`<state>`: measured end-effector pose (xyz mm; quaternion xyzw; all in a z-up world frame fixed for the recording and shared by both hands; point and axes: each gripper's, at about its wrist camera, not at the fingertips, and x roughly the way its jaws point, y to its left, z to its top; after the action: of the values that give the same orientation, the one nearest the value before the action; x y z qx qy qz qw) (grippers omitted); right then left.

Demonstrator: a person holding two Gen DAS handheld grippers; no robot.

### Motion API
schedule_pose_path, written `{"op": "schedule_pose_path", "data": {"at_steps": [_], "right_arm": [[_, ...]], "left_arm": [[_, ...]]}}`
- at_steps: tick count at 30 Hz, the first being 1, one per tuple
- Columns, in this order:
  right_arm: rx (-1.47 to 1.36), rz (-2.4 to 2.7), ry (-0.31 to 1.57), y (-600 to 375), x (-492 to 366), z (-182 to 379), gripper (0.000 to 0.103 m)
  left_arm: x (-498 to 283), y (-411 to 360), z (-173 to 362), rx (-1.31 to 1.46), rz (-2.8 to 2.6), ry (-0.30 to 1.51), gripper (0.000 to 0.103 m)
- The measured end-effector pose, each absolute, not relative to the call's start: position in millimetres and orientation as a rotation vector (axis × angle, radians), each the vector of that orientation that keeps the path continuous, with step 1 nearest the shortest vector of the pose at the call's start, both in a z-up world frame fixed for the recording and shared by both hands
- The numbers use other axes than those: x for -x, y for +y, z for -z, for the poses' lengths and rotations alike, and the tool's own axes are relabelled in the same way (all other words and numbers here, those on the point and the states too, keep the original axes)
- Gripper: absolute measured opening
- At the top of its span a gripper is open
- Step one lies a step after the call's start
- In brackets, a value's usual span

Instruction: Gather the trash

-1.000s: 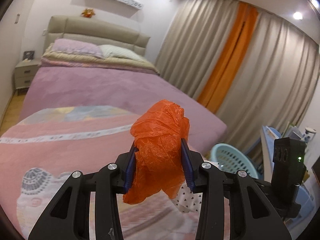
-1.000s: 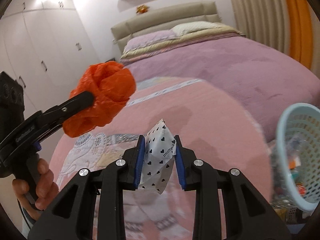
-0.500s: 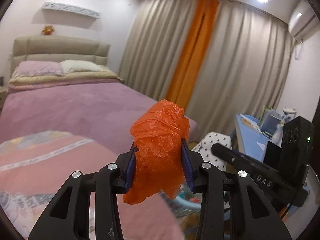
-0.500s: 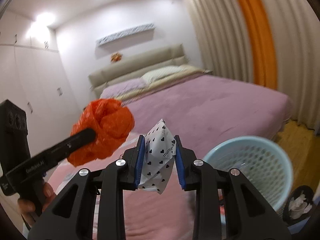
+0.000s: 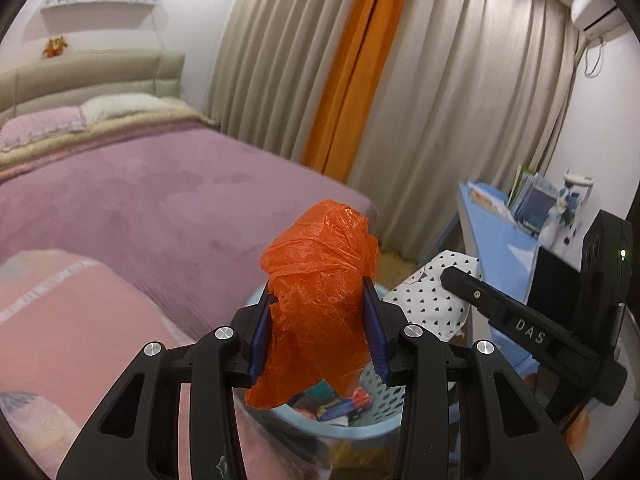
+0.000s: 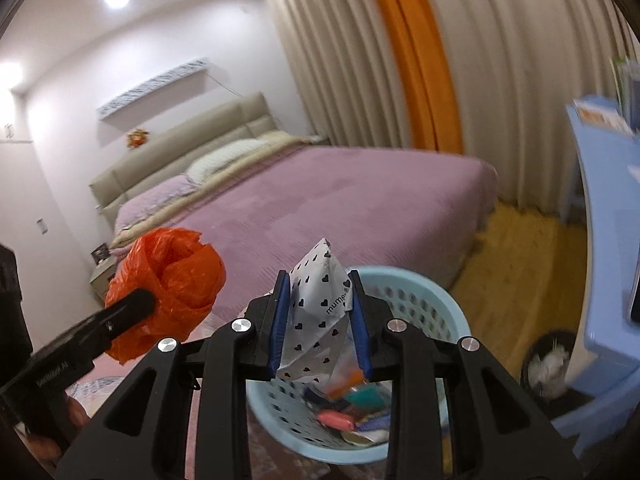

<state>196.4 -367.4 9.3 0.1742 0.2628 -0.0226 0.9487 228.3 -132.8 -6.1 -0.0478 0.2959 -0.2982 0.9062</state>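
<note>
Right wrist view alone shows a black bin (image 6: 548,364) beside the basket (image 6: 436,288).

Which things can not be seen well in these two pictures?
- Basket contents: right view, blurred and partly behind the wrapper; left view, behind the orange bag.
- Wrapper print: right view, cut off by the right claw.
- Small black bin: right view, blurred, contents unclear.
- Desk items: left view, too small.
</note>
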Motion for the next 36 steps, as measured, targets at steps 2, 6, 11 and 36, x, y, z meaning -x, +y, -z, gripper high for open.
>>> {"op": "schedule_pose_path", "data": {"at_steps": [2, 6, 11, 36], "right_arm": [[-0.376, 0.074, 0.572, -383.2, -201.0, 0.4, 0.026], [-0.422, 0.112, 0.66, -396.4, -216.4, 20.4, 0.026], [-0.421, 0.147, 0.721, -395.4, -224.4, 41.5, 0.029], [-0.181, 0.007, 0.611, -302.8, -180.1, 22.6, 0.052]], "left_arm": [[-234.9, -141.6, 16.8, 0.091, 0.614, 0.64, 0.039], [-246.5, -153.2, 40.4, 0.076, 0.608, 0.692, 0.039], [-251.7, -158.8, 48.8, 0.057, 0.576, 0.707, 0.058], [-170.5, -49.4, 8.1, 0.123, 0.277, 0.516, 0.079]]}}
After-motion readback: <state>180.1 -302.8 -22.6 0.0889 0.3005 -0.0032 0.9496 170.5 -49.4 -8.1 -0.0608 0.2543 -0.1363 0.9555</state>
